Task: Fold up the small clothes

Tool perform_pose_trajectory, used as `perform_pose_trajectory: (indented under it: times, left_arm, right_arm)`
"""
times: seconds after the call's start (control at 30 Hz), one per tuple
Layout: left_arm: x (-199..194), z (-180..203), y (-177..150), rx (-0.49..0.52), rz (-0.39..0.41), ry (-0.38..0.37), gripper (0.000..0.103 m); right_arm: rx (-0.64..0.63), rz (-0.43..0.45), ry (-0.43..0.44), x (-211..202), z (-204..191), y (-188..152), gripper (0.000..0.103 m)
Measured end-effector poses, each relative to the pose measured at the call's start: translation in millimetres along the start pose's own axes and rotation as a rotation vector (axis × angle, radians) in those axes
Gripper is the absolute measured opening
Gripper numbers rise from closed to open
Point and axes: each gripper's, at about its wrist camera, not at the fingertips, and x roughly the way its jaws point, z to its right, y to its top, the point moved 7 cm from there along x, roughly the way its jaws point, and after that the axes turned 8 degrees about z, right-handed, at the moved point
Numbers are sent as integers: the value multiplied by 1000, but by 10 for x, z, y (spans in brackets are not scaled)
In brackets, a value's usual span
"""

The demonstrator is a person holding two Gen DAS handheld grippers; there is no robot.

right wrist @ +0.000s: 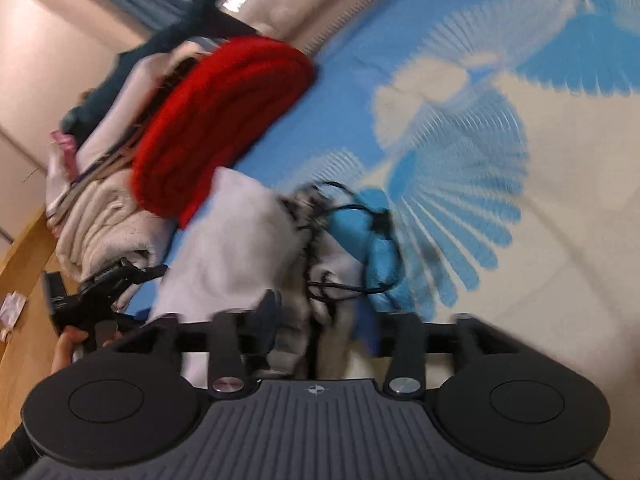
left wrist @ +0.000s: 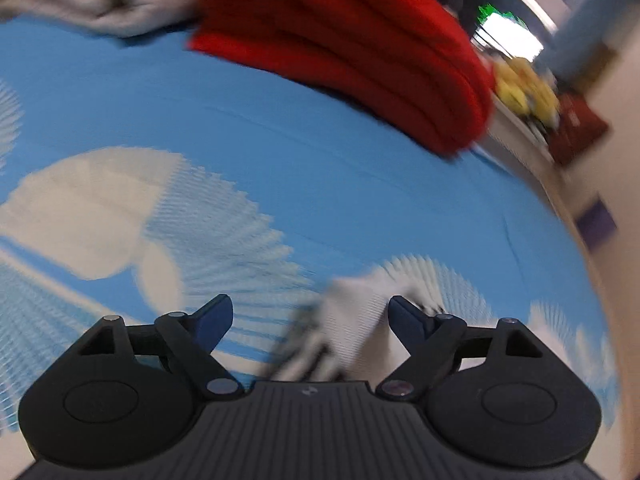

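A small white garment with black trim (right wrist: 256, 248) lies on the blue and white patterned sheet (right wrist: 460, 128); part of it shows in the left wrist view (left wrist: 352, 328). My left gripper (left wrist: 310, 320) is open and empty, low over the sheet, with the garment's edge between its fingers. My right gripper (right wrist: 320, 320) has its fingers around the garment's near edge; motion blur and cloth hide whether they are closed on it. The left gripper also shows in the right wrist view (right wrist: 100, 288), held in a hand at the left.
A folded red garment (left wrist: 360, 44) lies on the sheet beyond the left gripper, also seen in the right wrist view (right wrist: 216, 120). Beside it sits a pile of white and dark clothes (right wrist: 108, 184). The bed's edge (left wrist: 552, 184) runs to the right, with yellow items (left wrist: 524, 88) beyond.
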Motion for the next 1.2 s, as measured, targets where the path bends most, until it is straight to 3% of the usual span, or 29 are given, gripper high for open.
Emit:
perform_pose_trajectory:
  times: [0.1, 0.17, 0.23, 0.3, 0.33, 0.4, 0.43, 0.47, 0.5, 0.53, 0.67, 0.7, 0.8, 0.87, 0.93, 1.0, 1.07, 1.2]
  left_arm:
    - [-113, -207, 41, -16, 10, 27, 89]
    - [-240, -227, -2, -59, -8, -78, 89]
    - [-339, -191, -160, -90, -55, -194, 93]
    - [-318, -123, -284, -46, -90, -204, 94]
    - [-282, -89, -309, -11, -91, -189, 94]
    - [-153, 21, -273, 38, -61, -156, 94]
    - [-94, 67, -235, 38, -37, -152, 87]
    - [-45, 134, -195, 37, -5, -155, 56]
    - [24, 196, -165, 43, -3, -154, 34]
    - [114, 258, -148, 45, -22, -135, 24]
    - [193, 262, -97, 79, 10, -74, 25]
    - [185, 240, -66, 91, 22, -70, 25]
    - [76, 201, 20, 81, 77, -64, 48]
    - [-105, 208, 67, 86, 109, -56, 80]
    - [-404, 217, 99, 116, 133, 6, 95]
    - [-810, 301, 78, 196, 174, 17, 95]
    - [-1266, 369, -27, 272, 207, 48, 103]
    - [-2331, 462, -543, 364, 273, 120, 103]
  right_arm:
    - [-49, -58, 119, -39, -232, 0, 74]
    - [-92, -142, 178, -4, -346, -113, 83]
    - [-147, -181, 163, 77, -351, -234, 83]
    - [-237, -213, 123, 189, -336, -350, 66]
    - [-282, -219, 102, 228, -323, -391, 42]
    - [-295, -212, 109, 243, -310, -386, 36]
    - [-295, -208, 113, 241, -314, -358, 33]
    - [-298, -204, 115, 248, -313, -326, 30]
    - [-295, -195, 111, 261, -298, -292, 29]
    - [-291, -187, 102, 270, -268, -258, 29]
    - [-259, -186, 108, 315, -151, -290, 29]
    - [-252, -188, 115, 288, -140, -315, 30]
    - [-229, -178, 108, 252, -106, -333, 44]
    - [-214, -159, 69, 197, -106, -292, 57]
    - [-289, -112, 1, 75, -224, -226, 66]
    - [-429, -47, -51, -135, -475, -177, 76]
    - [-549, 6, -85, -364, -773, -180, 90]
    - [-657, -12, -177, -808, -1270, -352, 101]
